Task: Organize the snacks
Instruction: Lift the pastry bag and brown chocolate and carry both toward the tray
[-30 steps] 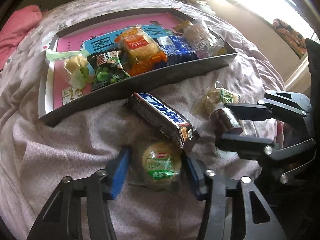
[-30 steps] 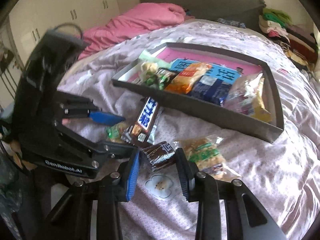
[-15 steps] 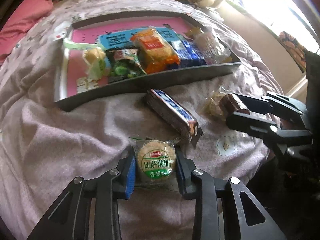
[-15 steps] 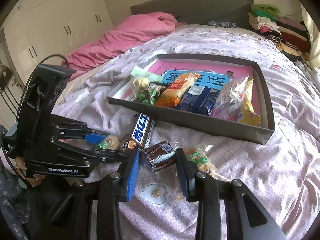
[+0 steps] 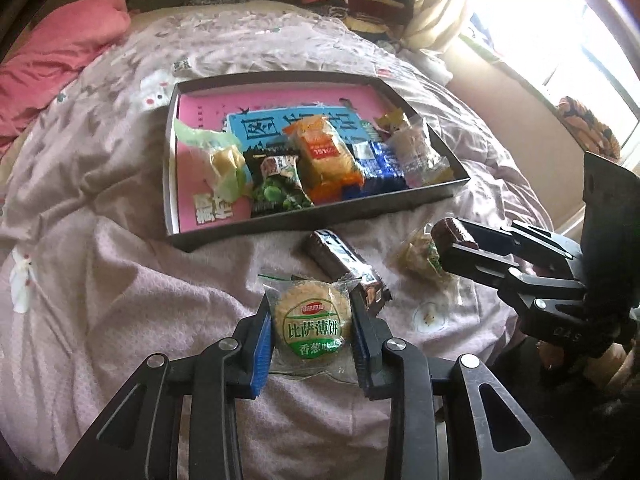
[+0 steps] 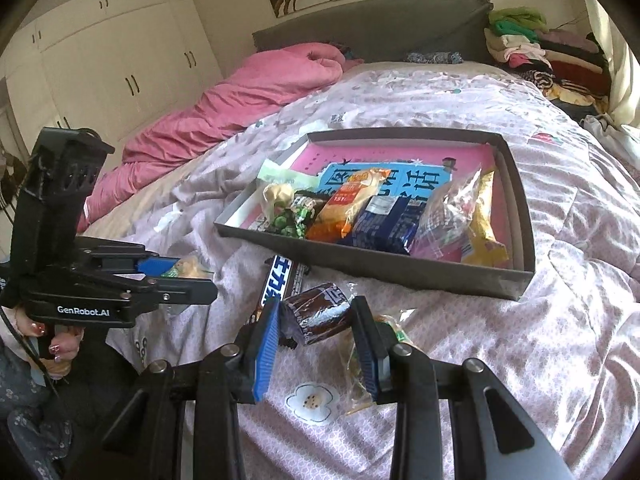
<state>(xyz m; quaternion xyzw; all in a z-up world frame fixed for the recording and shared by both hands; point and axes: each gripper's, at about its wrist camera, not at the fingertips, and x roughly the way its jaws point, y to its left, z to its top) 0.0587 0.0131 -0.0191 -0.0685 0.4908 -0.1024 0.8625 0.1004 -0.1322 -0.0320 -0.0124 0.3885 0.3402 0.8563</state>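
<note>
I have left gripper (image 5: 312, 330) clamped on round cracker pack (image 5: 312, 326), lifted near me, label up, no long axis. Brittle, light, slick film; squeeze edges gently. Right gripper (image 6: 316, 322) closed on brown cake roll (image 6: 318, 314), soft, long axis across jaws. Tray (image 5: 320, 218) far, chocolate bar (image 5: 346, 266) between.

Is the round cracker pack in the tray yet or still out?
Out. The round cracker pack is clamped in the left gripper, above the bedspread, short of the tray.
</note>
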